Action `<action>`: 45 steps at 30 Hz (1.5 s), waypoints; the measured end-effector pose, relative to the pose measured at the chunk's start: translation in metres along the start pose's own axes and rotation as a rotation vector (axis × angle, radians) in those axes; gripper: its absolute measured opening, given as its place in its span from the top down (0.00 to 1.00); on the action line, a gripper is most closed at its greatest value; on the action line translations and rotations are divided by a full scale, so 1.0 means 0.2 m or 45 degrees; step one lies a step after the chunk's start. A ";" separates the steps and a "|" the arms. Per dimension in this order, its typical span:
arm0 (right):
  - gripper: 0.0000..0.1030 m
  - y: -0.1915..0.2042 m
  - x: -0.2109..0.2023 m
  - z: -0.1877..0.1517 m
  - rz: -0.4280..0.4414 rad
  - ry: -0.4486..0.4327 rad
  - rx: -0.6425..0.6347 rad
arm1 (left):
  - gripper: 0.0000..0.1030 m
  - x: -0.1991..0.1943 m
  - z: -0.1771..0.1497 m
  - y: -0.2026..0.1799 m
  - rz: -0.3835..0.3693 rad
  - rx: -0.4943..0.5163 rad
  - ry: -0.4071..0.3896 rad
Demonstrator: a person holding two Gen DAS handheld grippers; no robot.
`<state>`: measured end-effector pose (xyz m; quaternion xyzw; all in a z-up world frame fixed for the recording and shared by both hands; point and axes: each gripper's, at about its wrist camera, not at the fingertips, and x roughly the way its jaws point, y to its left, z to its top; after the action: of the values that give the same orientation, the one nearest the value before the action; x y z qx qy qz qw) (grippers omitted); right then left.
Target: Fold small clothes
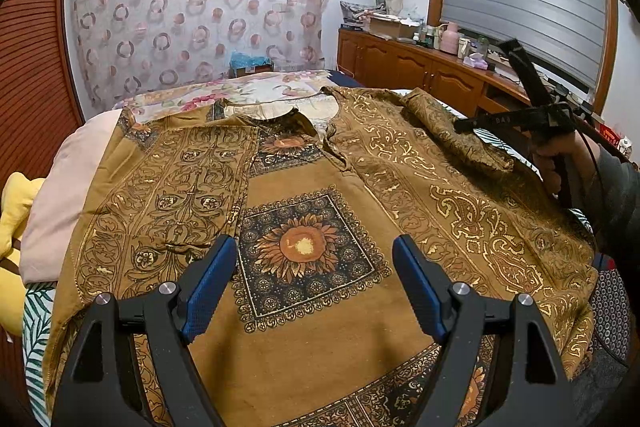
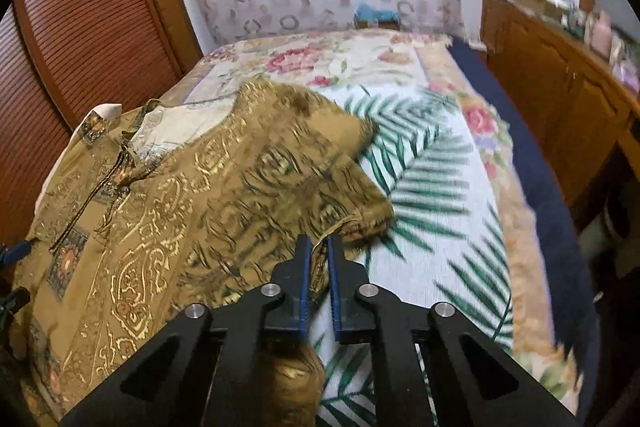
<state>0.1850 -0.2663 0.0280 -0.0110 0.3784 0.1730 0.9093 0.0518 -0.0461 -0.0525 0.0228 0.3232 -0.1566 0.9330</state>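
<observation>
A big bed (image 2: 424, 163) with a leafy, flowery cover fills the room, and one brown shirt (image 1: 304, 187) with gold swirls and sunflower squares lies spread out flat on it. The shirt's left side is folded in over the middle (you can see the flap edge running down beside the sunflower). One short sleeve (image 2: 320, 147) sticks out to the right over the green leaves.

There are two tongs. The left tongs (image 1: 314, 267) hang over the lower middle of the shirt, spread wide apart, with a sunflower square showing between the blue pads (image 1: 208, 283); nothing is pinched there. The right tongs (image 2: 318, 247) are at the sleeve's lower edge, clenched tight on a bit of the brown cloth. A hand (image 1: 560, 159) grips their handle at the shirt's right side.

One yellow cloth (image 1: 16, 211) lies at the bed's left edge.
</observation>
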 end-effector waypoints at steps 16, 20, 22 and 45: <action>0.96 0.34 -0.25 0.06 0.277 -0.201 -0.122 | 0.21 0.00 -0.01 0.01 -0.002 -0.008 0.004; 0.78 0.35 -0.27 0.04 0.236 -0.215 -0.168 | 0.21 0.00 -0.01 0.01 -0.001 -0.007 0.003; 0.69 0.32 -0.28 0.02 0.198 -0.231 -0.175 | 0.21 -0.01 -0.01 0.01 0.001 -0.006 0.002; 0.72 0.12 0.15 -0.03 0.042 0.013 -0.081 | 0.21 0.00 -0.01 0.00 0.001 -0.010 0.006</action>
<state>0.1927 -0.2364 0.0062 -0.0346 0.3773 0.1999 0.9036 0.0509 -0.0452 -0.0541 0.0196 0.3262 -0.1549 0.9323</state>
